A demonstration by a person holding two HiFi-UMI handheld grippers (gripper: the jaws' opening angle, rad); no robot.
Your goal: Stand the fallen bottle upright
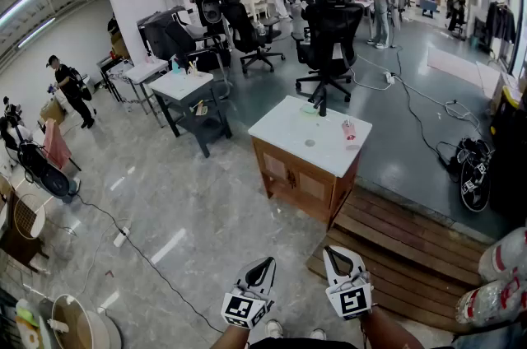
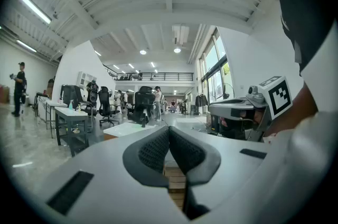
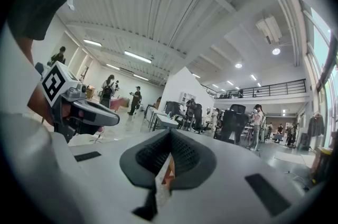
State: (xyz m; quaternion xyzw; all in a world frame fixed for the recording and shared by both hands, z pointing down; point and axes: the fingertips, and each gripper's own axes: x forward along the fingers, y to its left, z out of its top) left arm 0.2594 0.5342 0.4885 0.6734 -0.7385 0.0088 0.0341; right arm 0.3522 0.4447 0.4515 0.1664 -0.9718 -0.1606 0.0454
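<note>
A small pink bottle (image 1: 349, 131) lies on its side near the right edge of the white-topped wooden cabinet (image 1: 288, 129), far ahead of me. A dark upright bottle (image 1: 321, 103) stands at the cabinet's back edge, beside a small greenish thing (image 1: 309, 110). My left gripper (image 1: 268, 263) and right gripper (image 1: 332, 251) are held side by side close to my body, pointing level, well short of the cabinet. The left gripper (image 2: 169, 130) has its pads together with nothing in them. The right gripper (image 3: 170, 136) is likewise shut and empty. The cabinet top (image 2: 124, 130) shows in the left gripper view.
A low wooden platform (image 1: 395, 248) lies on the floor right of the cabinet. A black office chair (image 1: 329, 34) stands behind it, a grey work table (image 1: 189, 88) to its left. Cables (image 1: 420, 113) run over the floor. Large plastic bottles (image 1: 502, 281) sit at lower right. Several people stand far off.
</note>
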